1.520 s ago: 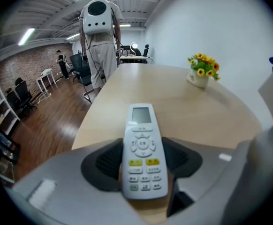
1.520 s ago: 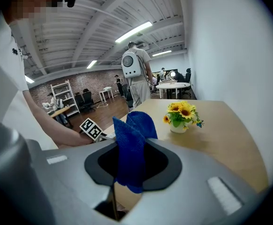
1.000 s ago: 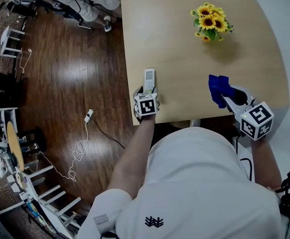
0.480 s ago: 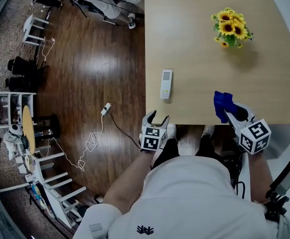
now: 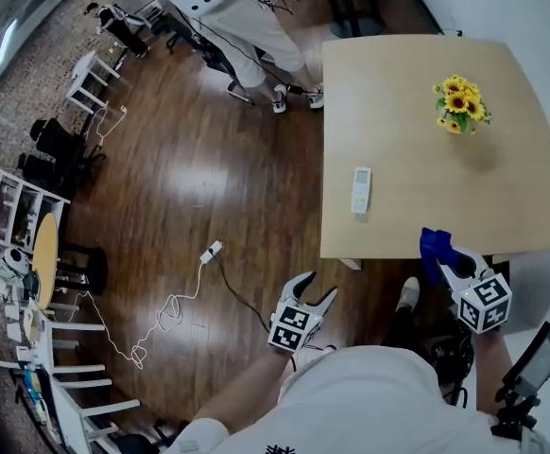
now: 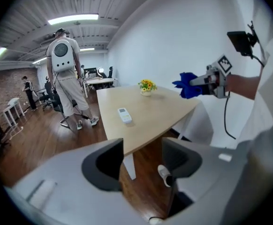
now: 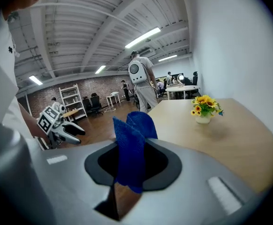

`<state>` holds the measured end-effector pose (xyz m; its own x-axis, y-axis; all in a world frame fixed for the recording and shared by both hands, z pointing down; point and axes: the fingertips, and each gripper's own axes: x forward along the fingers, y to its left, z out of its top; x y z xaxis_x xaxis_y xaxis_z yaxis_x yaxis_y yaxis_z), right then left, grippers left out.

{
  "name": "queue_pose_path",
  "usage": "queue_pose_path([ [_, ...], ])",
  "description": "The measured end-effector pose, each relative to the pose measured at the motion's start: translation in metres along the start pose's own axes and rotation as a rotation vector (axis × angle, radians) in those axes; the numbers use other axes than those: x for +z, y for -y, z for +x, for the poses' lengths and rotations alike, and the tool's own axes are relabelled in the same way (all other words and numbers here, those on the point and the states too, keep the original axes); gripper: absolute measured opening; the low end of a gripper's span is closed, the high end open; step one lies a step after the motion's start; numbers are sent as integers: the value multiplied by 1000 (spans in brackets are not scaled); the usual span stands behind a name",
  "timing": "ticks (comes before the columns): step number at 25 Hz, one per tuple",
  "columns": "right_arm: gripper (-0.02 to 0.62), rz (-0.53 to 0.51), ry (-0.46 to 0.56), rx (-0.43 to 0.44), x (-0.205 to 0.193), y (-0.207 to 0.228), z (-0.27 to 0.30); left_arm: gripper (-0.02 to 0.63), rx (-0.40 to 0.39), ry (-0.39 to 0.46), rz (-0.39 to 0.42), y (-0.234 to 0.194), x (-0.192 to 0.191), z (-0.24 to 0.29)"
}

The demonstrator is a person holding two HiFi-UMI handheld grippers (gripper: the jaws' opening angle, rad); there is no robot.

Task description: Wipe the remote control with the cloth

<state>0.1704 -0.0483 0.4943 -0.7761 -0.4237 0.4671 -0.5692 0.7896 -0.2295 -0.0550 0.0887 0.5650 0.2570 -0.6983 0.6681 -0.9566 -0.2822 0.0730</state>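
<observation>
Sunflower vase [image 5: 461, 106] on wooden table [image 5: 398, 112]

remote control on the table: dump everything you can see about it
The remote control is a slim white bar, plastic by its look, with a small pale screen toward one end. It lies flat, face up, on the light wooden table, near the edge that faces the open floor, lengthwise roughly along that edge. Only the table touches it.
</observation>
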Motion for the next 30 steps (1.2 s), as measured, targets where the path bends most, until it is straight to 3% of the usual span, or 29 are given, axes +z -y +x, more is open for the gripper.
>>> queue_pose_path([
  [5, 83, 56, 28, -106, -36, -56, -21, 273, -113, 139, -32, 16, -34, -50],
  [8, 83, 78, 2, -104, -56, -130, -35, 273, -146, 183, -54, 16, -59, -113],
  [11, 84, 21, -15, -91, -54, -177, -41, 273, -138, 218, -34, 7, -76, -158],
  [16, 83, -73, 45, -88, -25, -197, -49, 273, -125, 268, -18, -3, -68, -175],
  [21, 84, -101, 82, -79, -13, -216, -58, 268, -153, 350, -65, 3, -35, -198],
  [25, 84, -123, 76, -72, -13, -216, -57, 268, -155, 365, -20, 3, -30, -202],
  [30, 83, -182, 99, -74, 5, -223, -60, 268, -134, 373, -35, -9, -32, -214],
])
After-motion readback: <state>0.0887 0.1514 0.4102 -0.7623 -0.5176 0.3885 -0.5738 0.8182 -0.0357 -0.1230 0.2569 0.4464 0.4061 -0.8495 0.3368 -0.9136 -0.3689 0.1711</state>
